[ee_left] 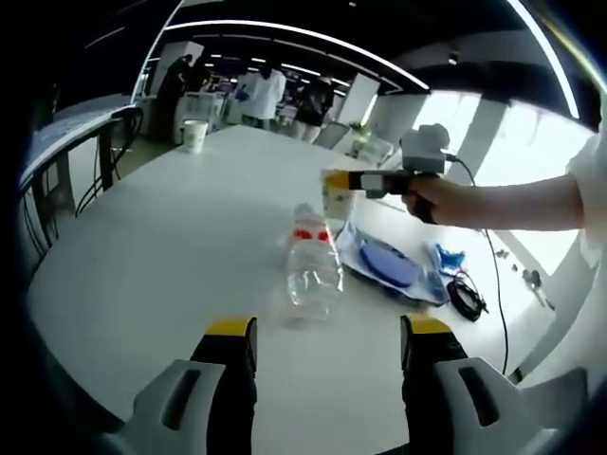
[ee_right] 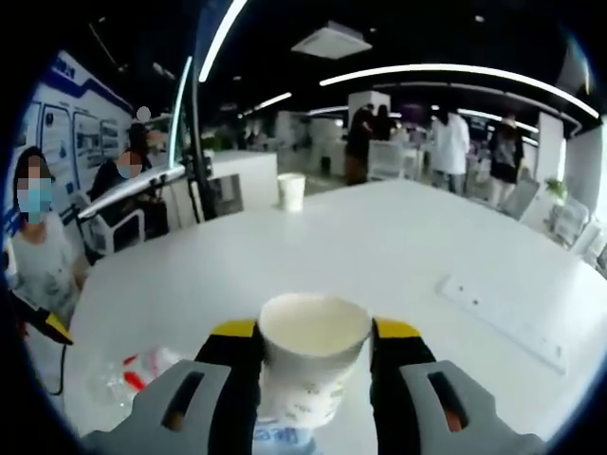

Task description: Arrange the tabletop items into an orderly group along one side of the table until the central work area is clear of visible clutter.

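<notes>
In the left gripper view, the left gripper (ee_left: 325, 334) is hovering with its jaws spread wide and nothing between them, and a clear plastic bottle (ee_left: 313, 265) is lying on its side on the white table (ee_left: 171, 246) at twelve o'clock from the jaws; its red label is too blurred to read. At two o'clock a blue plate (ee_left: 391, 263) in a clear wrapper is lying beside a coiled black cable (ee_left: 466, 296). The right gripper (ee_left: 334, 180) is coming in from three o'clock. In the right gripper view, that gripper's jaws are clamping a white paper cup (ee_right: 311, 360), upright and open-topped, with small green print I cannot read. Another paper cup (ee_right: 291, 191) is standing at twelve o'clock.
</notes>
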A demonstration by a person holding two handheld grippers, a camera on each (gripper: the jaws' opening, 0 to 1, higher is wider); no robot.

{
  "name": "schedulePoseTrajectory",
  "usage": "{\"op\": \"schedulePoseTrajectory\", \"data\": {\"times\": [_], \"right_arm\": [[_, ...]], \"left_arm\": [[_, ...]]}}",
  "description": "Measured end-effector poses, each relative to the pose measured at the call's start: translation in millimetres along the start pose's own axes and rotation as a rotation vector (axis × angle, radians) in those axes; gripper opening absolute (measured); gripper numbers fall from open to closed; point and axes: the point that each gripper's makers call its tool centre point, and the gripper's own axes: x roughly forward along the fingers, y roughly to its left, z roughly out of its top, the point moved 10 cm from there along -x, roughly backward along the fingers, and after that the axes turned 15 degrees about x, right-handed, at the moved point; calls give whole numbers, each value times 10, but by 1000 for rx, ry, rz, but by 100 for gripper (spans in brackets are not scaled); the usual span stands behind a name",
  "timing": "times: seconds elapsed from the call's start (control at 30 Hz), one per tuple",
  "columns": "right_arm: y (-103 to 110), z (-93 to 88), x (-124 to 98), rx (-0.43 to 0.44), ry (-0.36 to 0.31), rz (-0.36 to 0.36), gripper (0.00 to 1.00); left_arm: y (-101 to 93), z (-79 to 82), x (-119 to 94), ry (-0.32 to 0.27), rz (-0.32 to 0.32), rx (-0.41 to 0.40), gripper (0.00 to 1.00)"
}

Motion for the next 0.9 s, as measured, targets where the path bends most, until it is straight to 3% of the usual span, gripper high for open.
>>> {"op": "schedulePoseTrajectory", "data": {"times": [0.47, 0.9], "right_arm": [[-108, 2, 122, -19, -40, 12, 37], [-61, -3, 185, -7, -92, 45, 37]], "left_arm": [[6, -35, 58, 10, 7, -5, 57], [34, -49, 51, 19, 16, -14, 57]]}}
